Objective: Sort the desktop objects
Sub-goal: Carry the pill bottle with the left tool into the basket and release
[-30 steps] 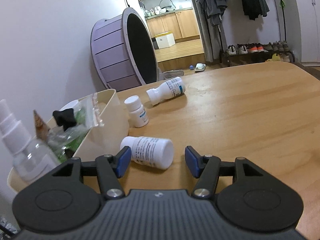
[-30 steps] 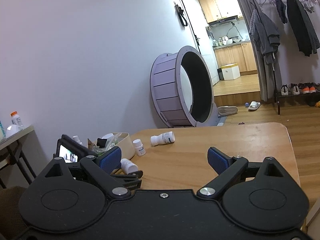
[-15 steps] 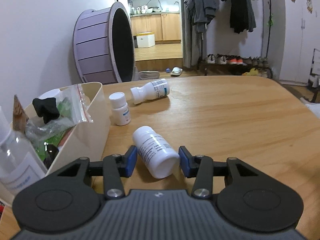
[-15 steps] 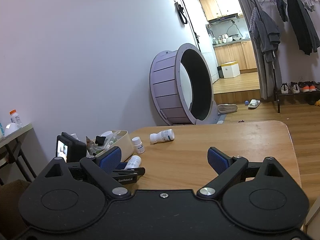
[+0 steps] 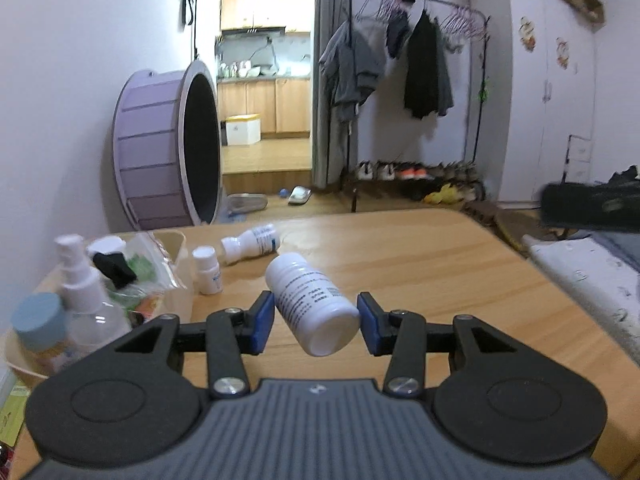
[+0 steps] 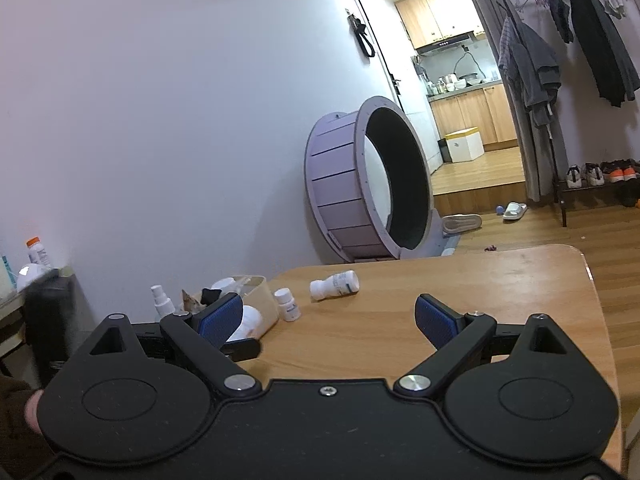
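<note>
table (image 5: 420, 264): smooth pale wood, slight sheen; bottle (image 5: 310, 304): glossy white plastic, printed paper label; bin (image 6: 266, 300): cream matt plastic; pads (image 6: 434, 322): blue ribbed rubber

Dim, soft indoor light; fisheye-bent edges, motion blur at the sides.

White bottle (image 5: 311, 304) with black print; purple wheel (image 5: 166, 148).

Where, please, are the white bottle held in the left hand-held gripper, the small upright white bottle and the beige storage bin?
held white bottle (image 5: 310, 300): left wrist view, on its printed label.
small upright white bottle (image 5: 207, 270): left wrist view, on its body.
beige storage bin (image 5: 180, 248): left wrist view, on its right wall.
</note>
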Available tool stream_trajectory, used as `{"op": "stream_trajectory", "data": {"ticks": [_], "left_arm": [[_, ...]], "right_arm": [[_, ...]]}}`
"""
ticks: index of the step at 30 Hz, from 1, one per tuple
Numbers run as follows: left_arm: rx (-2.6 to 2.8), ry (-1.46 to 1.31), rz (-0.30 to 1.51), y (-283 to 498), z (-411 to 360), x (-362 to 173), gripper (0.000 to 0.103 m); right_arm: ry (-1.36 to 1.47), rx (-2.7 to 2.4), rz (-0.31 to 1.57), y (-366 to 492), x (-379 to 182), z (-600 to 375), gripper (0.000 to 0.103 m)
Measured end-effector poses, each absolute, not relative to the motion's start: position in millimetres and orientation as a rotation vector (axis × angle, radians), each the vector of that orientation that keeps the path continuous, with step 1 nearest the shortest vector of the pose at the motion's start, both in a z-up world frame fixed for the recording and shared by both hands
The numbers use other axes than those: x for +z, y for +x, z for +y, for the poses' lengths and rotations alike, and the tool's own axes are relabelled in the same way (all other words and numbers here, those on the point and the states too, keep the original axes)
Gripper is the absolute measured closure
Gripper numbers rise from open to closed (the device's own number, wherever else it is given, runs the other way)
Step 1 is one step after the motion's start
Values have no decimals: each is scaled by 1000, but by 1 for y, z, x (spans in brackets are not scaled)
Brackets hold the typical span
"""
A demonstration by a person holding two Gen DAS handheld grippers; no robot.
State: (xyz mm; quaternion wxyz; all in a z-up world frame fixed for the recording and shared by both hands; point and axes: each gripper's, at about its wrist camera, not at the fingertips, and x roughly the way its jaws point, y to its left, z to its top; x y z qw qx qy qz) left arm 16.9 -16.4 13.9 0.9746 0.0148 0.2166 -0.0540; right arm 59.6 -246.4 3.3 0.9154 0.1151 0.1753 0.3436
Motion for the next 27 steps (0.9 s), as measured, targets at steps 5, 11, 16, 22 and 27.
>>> {"op": "stream_trajectory", "data": {"ticks": [5, 11, 16, 22, 27], "left_arm": [[-136, 27, 401, -11, -5, 32, 59], [-124, 5, 385, -31, 16, 42, 59], [-98, -6, 374, -41, 30, 47, 59], [-70, -33, 358, -51, 46, 54, 59], [-43, -36, 339, -64, 64, 64, 59]], "right_arm": [[239, 743, 354, 59, 4, -235, 10], [233, 770, 366, 57, 1, -224, 10], [229, 772, 378, 58, 0, -220, 10], [230, 779, 378, 56, 0, -216, 10], [227, 786, 376, 58, -1, -211, 10]]}}
